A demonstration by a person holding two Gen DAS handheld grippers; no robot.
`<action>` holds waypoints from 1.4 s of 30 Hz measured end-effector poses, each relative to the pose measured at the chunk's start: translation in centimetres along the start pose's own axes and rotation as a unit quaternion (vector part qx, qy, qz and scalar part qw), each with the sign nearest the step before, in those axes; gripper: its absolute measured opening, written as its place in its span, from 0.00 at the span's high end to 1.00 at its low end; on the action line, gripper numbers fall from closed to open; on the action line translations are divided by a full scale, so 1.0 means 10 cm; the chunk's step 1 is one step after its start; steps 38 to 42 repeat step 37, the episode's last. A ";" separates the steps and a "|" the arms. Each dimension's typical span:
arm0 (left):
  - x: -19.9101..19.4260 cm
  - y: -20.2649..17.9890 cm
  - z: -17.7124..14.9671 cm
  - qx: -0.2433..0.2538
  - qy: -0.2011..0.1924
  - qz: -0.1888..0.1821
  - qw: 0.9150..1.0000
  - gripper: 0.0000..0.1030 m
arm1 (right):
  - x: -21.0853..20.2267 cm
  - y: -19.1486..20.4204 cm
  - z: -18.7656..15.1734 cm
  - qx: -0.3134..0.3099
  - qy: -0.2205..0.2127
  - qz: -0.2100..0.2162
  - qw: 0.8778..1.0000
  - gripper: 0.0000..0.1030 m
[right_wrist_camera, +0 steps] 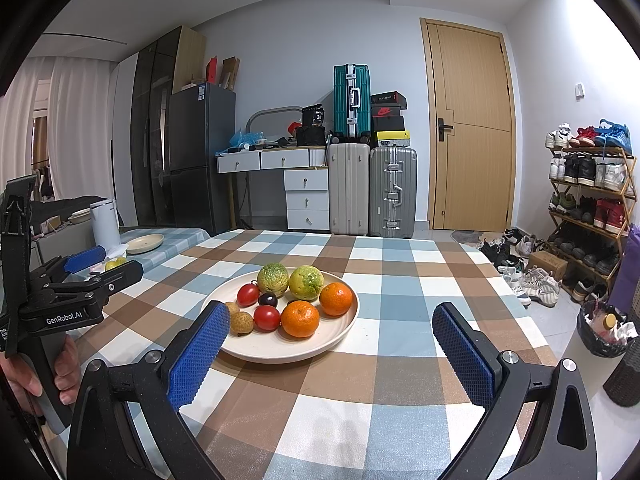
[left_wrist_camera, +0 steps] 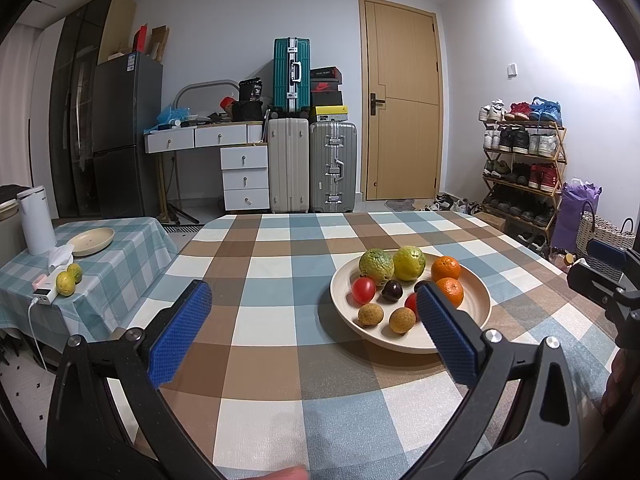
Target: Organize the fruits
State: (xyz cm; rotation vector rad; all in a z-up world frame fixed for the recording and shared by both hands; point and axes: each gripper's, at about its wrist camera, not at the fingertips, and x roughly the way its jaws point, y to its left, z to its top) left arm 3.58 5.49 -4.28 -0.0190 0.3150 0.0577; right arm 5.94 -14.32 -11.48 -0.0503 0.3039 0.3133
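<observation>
A cream plate point(left_wrist_camera: 478, 312) point(right_wrist_camera: 344, 330) on the checked table holds two green-yellow citrus fruits point(left_wrist_camera: 376, 266) point(right_wrist_camera: 273, 278), two oranges point(left_wrist_camera: 446, 269) point(right_wrist_camera: 300, 319), two red tomatoes point(left_wrist_camera: 363, 290) point(right_wrist_camera: 267, 317), a dark plum point(left_wrist_camera: 392, 290) point(right_wrist_camera: 267, 300) and two brown longans point(left_wrist_camera: 370, 314) point(right_wrist_camera: 241, 323). My left gripper point(left_wrist_camera: 316, 332) is open and empty, above the table just left of and in front of the plate. My right gripper point(right_wrist_camera: 330, 348) is open and empty, in front of the plate. An empty cream plate point(left_wrist_camera: 91, 241) point(right_wrist_camera: 145, 243) and two more green-yellow citrus fruits point(left_wrist_camera: 66, 283) sit on the small side table.
The side table point(left_wrist_camera: 120, 256) at left also carries a white kettle point(left_wrist_camera: 36, 220), tissue and a power bank point(left_wrist_camera: 44, 296). Suitcases point(left_wrist_camera: 312, 164), a drawer desk, a fridge, a door and a shoe rack point(left_wrist_camera: 524, 168) stand beyond. A bin point(right_wrist_camera: 608, 330) sits on the floor at right.
</observation>
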 end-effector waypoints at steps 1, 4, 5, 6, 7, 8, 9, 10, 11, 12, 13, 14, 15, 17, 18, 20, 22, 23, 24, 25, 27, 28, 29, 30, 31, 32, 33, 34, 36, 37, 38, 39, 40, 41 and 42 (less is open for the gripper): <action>0.01 0.01 -0.01 0.000 0.000 0.000 1.000 0.01 | 0.00 0.00 0.00 0.000 0.000 0.000 1.000 0.00; 0.00 0.00 0.00 0.001 0.000 -0.002 1.000 0.01 | 0.00 0.00 0.00 0.000 0.000 0.000 1.000 0.00; -0.02 0.00 0.00 0.001 0.000 -0.002 1.000 0.01 | 0.00 0.00 0.00 0.000 0.000 0.000 1.000 0.00; -0.02 0.00 0.00 0.001 0.000 -0.002 1.000 0.01 | 0.00 0.00 0.00 0.000 0.000 0.000 1.000 0.00; -0.01 0.01 0.00 0.000 0.000 -0.002 1.000 0.01 | 0.00 0.00 0.00 0.000 0.000 0.000 1.000 0.00; -0.01 0.01 0.00 0.001 0.000 -0.002 1.000 0.01 | 0.00 -0.01 0.00 0.000 0.000 0.000 1.000 0.00; -0.02 0.00 0.00 0.001 0.000 -0.002 1.000 0.01 | 0.00 -0.01 0.00 0.000 0.000 0.000 1.000 0.00; -0.02 0.00 0.00 0.001 0.000 -0.002 1.000 0.01 | 0.00 0.00 0.00 0.000 0.000 0.000 1.000 0.00; -0.02 0.00 0.00 0.001 0.000 -0.002 1.000 0.01 | 0.00 0.00 0.00 0.000 0.000 0.000 1.000 0.00; -0.02 0.00 0.00 0.001 0.000 -0.002 1.000 0.01 | 0.00 0.00 0.00 0.000 0.000 0.000 1.000 0.00; -0.02 0.00 0.00 0.001 0.000 -0.002 1.000 0.01 | 0.00 0.00 0.00 0.000 0.000 0.000 1.000 0.00; -0.02 0.00 0.00 0.001 0.000 -0.002 1.000 0.01 | 0.00 0.00 0.00 0.000 0.000 0.000 1.000 0.00; -0.02 0.00 0.00 0.001 0.000 -0.002 1.000 0.01 | 0.00 0.00 0.00 0.000 0.000 0.000 1.000 0.00; -0.01 0.01 0.00 0.000 -0.001 -0.002 1.000 0.01 | 0.00 -0.01 0.00 0.000 0.000 0.000 1.000 0.00; -0.02 0.00 0.00 0.001 0.000 -0.002 1.000 0.01 | 0.00 0.00 0.00 0.000 0.000 0.000 1.000 0.00; -0.02 0.00 0.00 0.001 0.000 -0.002 1.000 0.01 | 0.00 -0.01 0.00 0.000 0.000 0.000 1.000 0.00; -0.02 0.00 0.00 0.001 0.000 -0.002 1.000 0.01 | 0.00 0.00 0.00 0.000 0.000 0.000 1.000 0.00; -0.02 0.00 0.00 0.001 0.000 -0.003 1.000 0.01 | 0.00 0.00 0.00 0.000 0.000 0.000 1.000 0.00; -0.02 0.00 0.00 0.002 0.000 -0.003 1.000 0.01 | 0.00 0.00 0.00 0.000 0.000 0.000 1.000 0.00; -0.02 0.00 0.00 0.001 0.000 -0.003 1.000 0.01 | 0.00 0.00 0.00 0.000 0.000 0.000 1.000 0.00; -0.02 0.00 0.00 0.001 0.000 -0.003 1.000 0.01 | 0.00 -0.01 0.00 0.000 0.000 0.000 1.000 0.00; -0.02 0.00 0.00 0.001 -0.001 -0.003 1.000 0.01 | 0.00 0.00 0.00 0.000 0.000 0.000 1.000 0.00; -0.02 0.00 0.00 0.001 0.000 -0.003 1.000 0.01 | 0.00 -0.01 0.00 0.000 0.000 0.000 1.000 0.00; -0.02 0.00 0.00 0.001 0.000 -0.003 1.000 0.01 | 0.00 -0.01 0.00 0.000 0.000 0.000 1.000 0.00; -0.01 0.00 0.00 0.001 0.000 -0.003 1.000 0.01 | 0.00 0.00 0.00 0.000 0.000 0.000 1.000 0.00; -0.01 0.00 0.00 0.001 0.000 -0.003 1.000 0.01 | 0.00 0.00 0.00 0.000 0.000 0.000 1.000 0.00; -0.02 0.00 0.00 0.001 -0.001 -0.003 1.000 0.01 | 0.00 -0.01 0.00 0.000 0.000 0.000 1.000 0.00; -0.02 0.00 0.00 0.001 -0.001 -0.004 1.000 0.01 | 0.00 -0.01 0.00 0.000 0.000 0.000 1.000 0.00; -0.01 0.00 0.00 0.001 0.000 -0.001 1.000 0.01 | 0.00 0.00 0.00 0.000 0.000 0.000 1.000 0.00; 0.00 0.01 0.00 0.000 0.001 -0.001 1.000 0.01 | 0.00 -0.01 0.00 0.000 0.000 0.000 1.000 0.00; 0.00 0.01 0.00 0.000 0.001 -0.001 1.000 0.01 | 0.00 -0.01 0.00 0.000 0.000 0.000 1.000 0.00; 0.00 0.01 0.00 0.000 0.001 -0.001 1.000 0.01 | 0.00 -0.01 0.00 0.000 0.000 0.000 1.000 0.00; 0.00 0.01 0.00 0.000 0.001 -0.001 1.000 0.01 | 0.00 -0.01 0.00 0.000 0.000 0.000 1.000 0.00; 0.00 0.01 0.00 0.000 0.001 -0.001 1.000 0.01 | 0.00 -0.01 0.00 0.000 0.000 0.000 1.000 0.00; 0.00 0.01 0.00 0.000 0.001 -0.001 1.000 0.01 | 0.00 -0.01 0.00 0.000 0.000 0.000 1.000 0.00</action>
